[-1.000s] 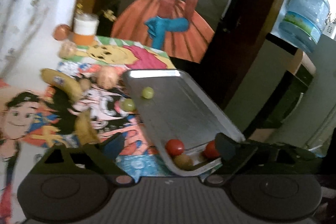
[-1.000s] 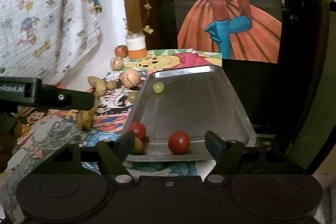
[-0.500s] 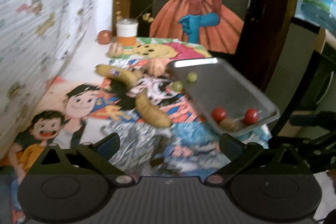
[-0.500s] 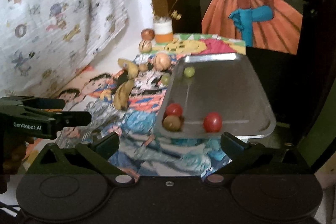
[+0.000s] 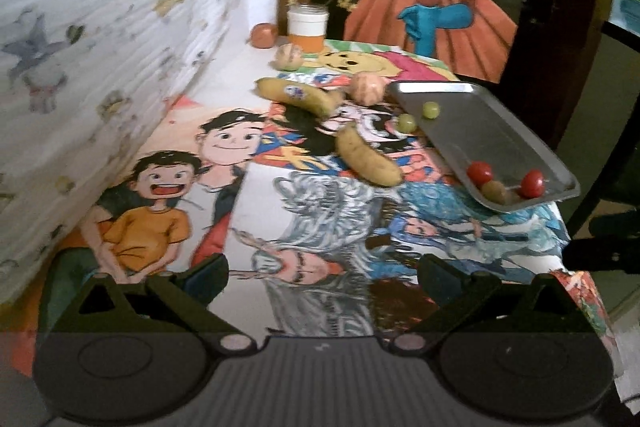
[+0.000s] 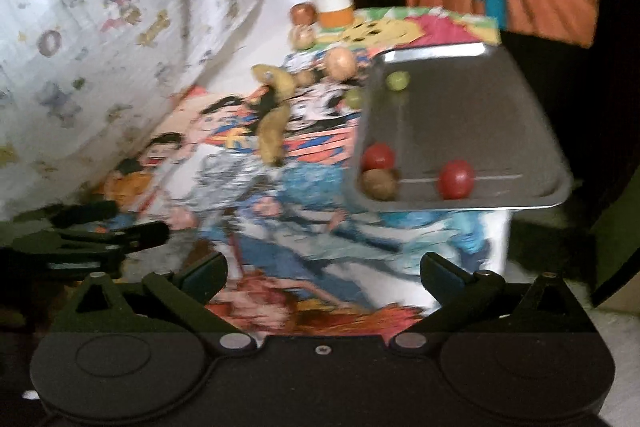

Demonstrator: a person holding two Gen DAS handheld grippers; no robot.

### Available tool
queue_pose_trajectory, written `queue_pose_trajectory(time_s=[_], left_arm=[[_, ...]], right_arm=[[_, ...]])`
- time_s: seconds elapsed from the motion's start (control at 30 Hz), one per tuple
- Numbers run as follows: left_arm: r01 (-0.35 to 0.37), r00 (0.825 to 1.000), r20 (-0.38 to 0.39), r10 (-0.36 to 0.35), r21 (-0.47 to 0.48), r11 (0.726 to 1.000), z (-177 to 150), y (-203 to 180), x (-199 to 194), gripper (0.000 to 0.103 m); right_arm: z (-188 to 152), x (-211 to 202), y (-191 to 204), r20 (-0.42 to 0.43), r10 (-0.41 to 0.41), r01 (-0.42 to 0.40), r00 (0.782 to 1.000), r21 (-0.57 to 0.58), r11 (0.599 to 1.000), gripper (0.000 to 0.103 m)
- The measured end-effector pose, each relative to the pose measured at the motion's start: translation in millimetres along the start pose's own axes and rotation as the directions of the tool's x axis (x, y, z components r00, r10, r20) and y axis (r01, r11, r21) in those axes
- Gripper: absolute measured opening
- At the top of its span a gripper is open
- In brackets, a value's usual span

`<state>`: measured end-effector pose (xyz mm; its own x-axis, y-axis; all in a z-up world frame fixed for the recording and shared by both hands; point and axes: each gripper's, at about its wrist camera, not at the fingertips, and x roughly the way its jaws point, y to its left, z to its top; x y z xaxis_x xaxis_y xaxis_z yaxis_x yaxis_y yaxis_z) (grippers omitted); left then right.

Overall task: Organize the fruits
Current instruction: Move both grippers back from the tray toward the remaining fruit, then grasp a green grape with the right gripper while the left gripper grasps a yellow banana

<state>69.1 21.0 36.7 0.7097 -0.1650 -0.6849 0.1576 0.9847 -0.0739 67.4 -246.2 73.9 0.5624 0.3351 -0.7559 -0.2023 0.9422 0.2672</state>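
A metal tray lies at the table's right edge. It holds two red tomatoes, a brown fruit and a green grape. Another grape lies just left of the tray. Two bananas and a pale round fruit lie on the cartoon cloth. My left gripper is open and empty, back over the table's near end. My right gripper is open and empty, also back from the tray; its view is blurred.
A white and orange jar, a reddish round fruit and a pale round fruit stand at the far end. A patterned sheet hangs along the left. A dark wooden frame stands right of the table.
Both grippers have pulled back from the tray toward the near end of the table and stay open. The fruits and tray have not moved.
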Motion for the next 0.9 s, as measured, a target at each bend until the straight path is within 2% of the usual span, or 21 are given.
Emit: queue_pose_trajectory(time_s=[0.13, 0.3, 0.53, 0.63, 0.73, 0.8, 0.9], left_arm=[[-0.021, 1.000, 0.009, 0.021, -0.022, 1.000, 9, 12, -7, 0.103], [-0.049, 0.998, 0.047, 0.050, -0.019, 0.999, 32, 25, -18, 0.103], [-0.068, 0.990, 0.125, 0.072, -0.033, 0.997, 74, 36, -33, 0.103], [-0.074, 0.986, 0.147, 0.079, -0.036, 0.997, 90, 36, -32, 0.103], [-0.066, 0.986, 0.149, 0.073, -0.055, 0.996, 98, 35, -24, 0.103], [-0.063, 0.988, 0.133, 0.073, -0.083, 0.995, 102, 33, -13, 0.103], [-0.034, 0.994, 0.099, 0.045, -0.116, 0.993, 102, 30, 8, 0.103]], right_arm=[[24, -8, 11, -0.016, 0.045, -0.045, 0.999, -0.022, 0.999, 0.102], [73, -24, 32, -0.010, 0.086, -0.087, 0.996, -0.099, 0.991, 0.102], [159, -54, 49, 0.083, 0.179, -0.169, 0.980, -0.118, 0.979, 0.102], [193, -56, 51, 0.130, 0.214, -0.191, 0.968, -0.169, 0.967, 0.102], [213, -44, 47, 0.139, 0.261, -0.219, 0.955, -0.260, 0.940, 0.102], [219, -29, 40, 0.129, 0.296, -0.235, 0.946, -0.354, 0.905, 0.102], [218, -5, 32, 0.098, 0.278, -0.200, 0.956, -0.479, 0.855, 0.102]])
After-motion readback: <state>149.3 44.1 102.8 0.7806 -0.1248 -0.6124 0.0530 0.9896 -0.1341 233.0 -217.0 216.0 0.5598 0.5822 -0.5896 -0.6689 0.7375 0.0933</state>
